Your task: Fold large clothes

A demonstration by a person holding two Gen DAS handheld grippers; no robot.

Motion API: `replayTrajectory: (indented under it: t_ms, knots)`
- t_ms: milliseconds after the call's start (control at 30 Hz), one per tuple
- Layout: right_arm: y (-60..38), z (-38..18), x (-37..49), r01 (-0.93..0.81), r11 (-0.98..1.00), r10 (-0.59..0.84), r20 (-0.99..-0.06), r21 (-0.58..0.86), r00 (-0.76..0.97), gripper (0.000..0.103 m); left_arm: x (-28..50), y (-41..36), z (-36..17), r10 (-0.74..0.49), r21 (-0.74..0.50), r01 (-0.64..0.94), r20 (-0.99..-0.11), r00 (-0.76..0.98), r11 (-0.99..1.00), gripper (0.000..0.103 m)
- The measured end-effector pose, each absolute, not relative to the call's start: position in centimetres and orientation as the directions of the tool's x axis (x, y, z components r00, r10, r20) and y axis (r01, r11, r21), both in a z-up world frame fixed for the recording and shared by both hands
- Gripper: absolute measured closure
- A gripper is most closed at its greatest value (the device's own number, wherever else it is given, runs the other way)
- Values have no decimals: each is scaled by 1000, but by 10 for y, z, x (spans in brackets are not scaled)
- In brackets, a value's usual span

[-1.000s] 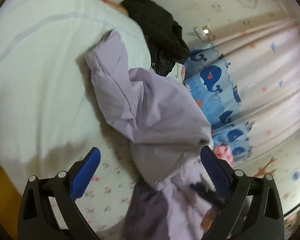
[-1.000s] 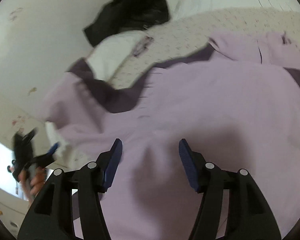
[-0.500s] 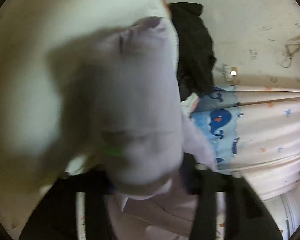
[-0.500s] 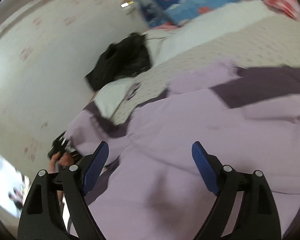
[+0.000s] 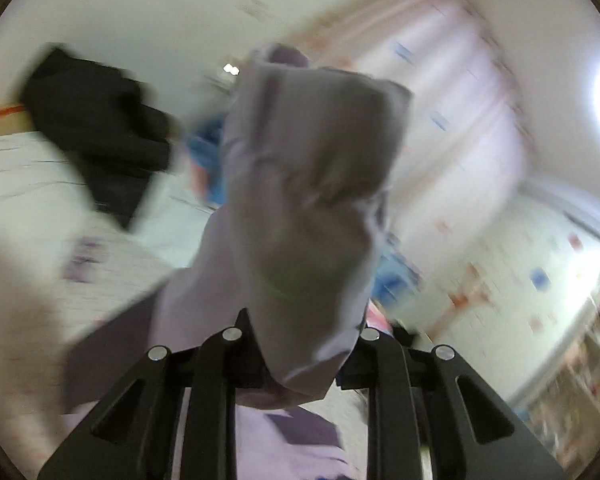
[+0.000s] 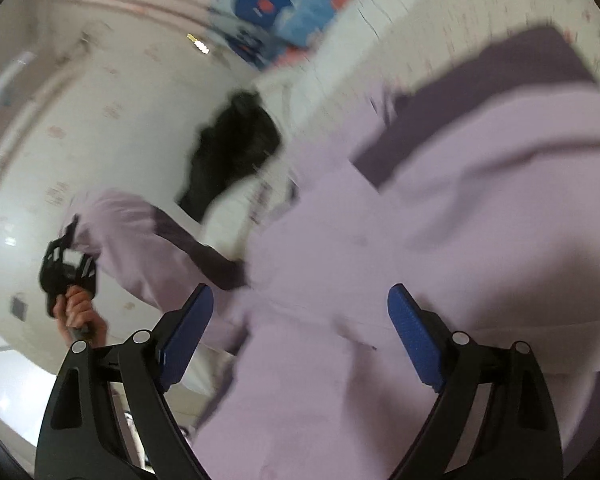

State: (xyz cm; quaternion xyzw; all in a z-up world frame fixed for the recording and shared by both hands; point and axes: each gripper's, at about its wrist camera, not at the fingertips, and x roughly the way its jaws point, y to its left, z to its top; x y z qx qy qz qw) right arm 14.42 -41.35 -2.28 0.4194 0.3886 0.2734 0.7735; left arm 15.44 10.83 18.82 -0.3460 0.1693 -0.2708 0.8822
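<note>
A large lilac garment (image 6: 440, 240) with dark purple panels (image 6: 480, 112) lies spread over the bed. My left gripper (image 5: 300, 332) has its jaws closing on a bunched end of that garment (image 5: 308, 184), which stands up in front of the lens and hides the fingertips. In the right wrist view the left gripper (image 6: 68, 268) holds that end raised off the bed's left side, with a hand (image 6: 78, 316) on its handle. My right gripper (image 6: 300, 328) hovers over the garment's body. Its jaws are opening wide, with cloth below them but none pinched.
A black garment (image 5: 100, 132) lies heaped at the bed's head, seen also in the right wrist view (image 6: 232, 148). A blue whale-print blanket (image 6: 276, 4) lies beyond it. The pale sheet (image 5: 16, 184) stretches left, and a pink curtain (image 5: 460, 120) hangs at the right.
The left jaws went from wide open to closed on the lilac cloth and carried it upward. The right jaws widened and the right gripper swung across the garment.
</note>
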Motion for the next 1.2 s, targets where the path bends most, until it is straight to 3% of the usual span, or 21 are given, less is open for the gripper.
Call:
replayTrajectory:
  t_ms: [100,233,333,367,433,567,600,700,833,933,967,1000,1033,1067,1200]
  knots:
    - [-453,-2,132,-142,405,748,-237,903,620,11,167,22,193,-737,-686,488,-104,668,539,80]
    - [-504,-2,124,-152,256,728,-87,955,680,7,182,-107,145,-875,-698,568,-182,449,436,81]
    - [-532,-24,122,-85,163,713,-58,983,699,7,199,-200,64,-894,-725,524,-383,232,447,79]
    - [-535,-30,124,-58,153,713,-69,987,697,7,206,-230,28,-842,-695,494,-514,167,522,78]
    - [-543,-51,123,-6,95,722,-64,996,689,7,208,-258,-20,-763,-662,463,-644,52,590,77]
    - [-554,-64,125,-3,46,719,-31,999,694,7,198,-244,-19,-755,-644,497,-655,33,581,72]
    - [-555,-67,128,-1,38,718,-27,999,696,7,195,-237,-9,-745,-625,517,-666,40,586,64]
    - [-555,-67,135,6,12,712,-13,1000,702,7,177,-217,12,-701,-516,588,-701,126,622,18]
    - [-551,-68,138,39,-20,714,-13,999,700,6,158,-178,44,-680,-449,638,-715,164,626,15]
    - [-550,-60,142,38,81,744,-85,996,663,6,144,-135,50,-660,-404,634,-714,232,660,15]
    - [-548,-55,145,27,138,753,-122,990,647,12,148,-122,50,-643,-388,613,-718,268,689,15]
    - [-541,-40,151,-1,278,754,-217,961,621,22,148,-101,50,-624,-376,586,-722,301,718,15]
    - [-537,-28,155,-14,377,739,-292,926,607,64,150,-79,49,-605,-374,551,-725,328,746,15]
    - [-533,-12,159,-42,450,721,-335,892,607,83,157,-57,48,-585,-381,497,-726,361,779,15]
    - [-528,61,156,-211,588,650,-302,781,697,84,169,18,70,-598,-467,374,-628,498,801,15]
